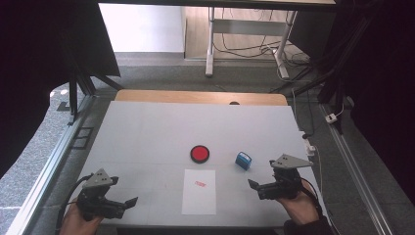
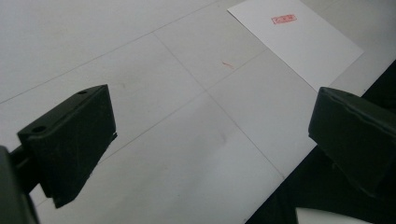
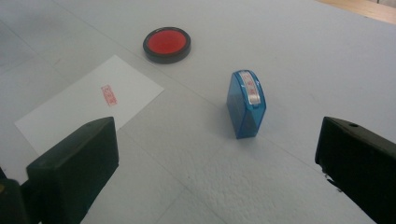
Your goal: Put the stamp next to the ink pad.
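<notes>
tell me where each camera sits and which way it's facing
High view: fixed above the person's side of the table, looking forward and down; both hands come in at the bottom, left gripper and right gripper open.
Left gripper view: rides the left gripper, looks along its two open jaws across the table to the paper.
Right gripper view: rides the right gripper, looks between open jaws at the blue stamp and red ink pad.
Shared: the stamped paper shows in all three.

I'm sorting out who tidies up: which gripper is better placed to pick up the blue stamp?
Right. The right gripper is open, beside the blue stamp, which stands upright ahead of its jaws. The left gripper sits across the stamped paper.
</notes>
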Demonstrator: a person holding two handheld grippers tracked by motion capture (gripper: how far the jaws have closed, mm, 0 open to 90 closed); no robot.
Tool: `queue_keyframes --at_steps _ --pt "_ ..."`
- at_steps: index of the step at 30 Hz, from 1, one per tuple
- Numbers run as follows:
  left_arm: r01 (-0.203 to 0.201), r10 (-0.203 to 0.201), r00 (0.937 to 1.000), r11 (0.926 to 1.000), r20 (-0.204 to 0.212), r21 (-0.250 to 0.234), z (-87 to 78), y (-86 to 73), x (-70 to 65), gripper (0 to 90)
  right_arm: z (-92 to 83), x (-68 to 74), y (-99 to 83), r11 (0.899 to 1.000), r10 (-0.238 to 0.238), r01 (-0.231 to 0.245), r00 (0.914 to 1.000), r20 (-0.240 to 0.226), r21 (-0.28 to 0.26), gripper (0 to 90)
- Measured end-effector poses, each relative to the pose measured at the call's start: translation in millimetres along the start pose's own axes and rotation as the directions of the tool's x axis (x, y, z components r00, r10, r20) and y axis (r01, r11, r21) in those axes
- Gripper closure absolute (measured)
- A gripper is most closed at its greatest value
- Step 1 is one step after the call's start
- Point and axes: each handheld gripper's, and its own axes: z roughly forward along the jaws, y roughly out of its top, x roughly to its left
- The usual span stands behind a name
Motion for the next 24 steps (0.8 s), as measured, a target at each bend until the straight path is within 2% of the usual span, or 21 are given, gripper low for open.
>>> queue_keyframes --at_steps 4,9,15,21,24 --pt "0.003 -0.003 1.0 1.0 -0.001 0.0 -0.1 0.1 0.2 0.7 -8.2 -0.7 -8.9 1.0 0.015 -0.015 0.9995 0.026 -0.009 0.0" --pt "0.007 -0.007 1.0 1.0 -0.001 0.001 -0.1 0.2 0.5 0.3 -18.2 -3.0 -21.4 0.998 0.058 -0.058 0.9972 0.047 -0.012 0.0" --pt "0.012 -0.012 0.9999 0.9999 -0.003 0.001 -0.2 0.1 0.7 0.2 -25.9 -6.8 -34.8 0.994 0.11 -0.111 0.9925 0.054 0.019 0.0" --pt "0.014 -0.014 0.9999 0.9999 0.0 0.006 0.2 0.3 1.1 0.2 -28.3 -7.5 -43.9 0.991 0.118 -0.122 0.9913 0.057 0.063 0.0" --pt "0.02 -0.02 0.9998 0.9998 -0.001 0.004 0.9 0.3 1.8 0.1 -29.0 -8.3 -44.4 0.989 0.131 -0.134 0.9898 0.056 0.057 0.0"
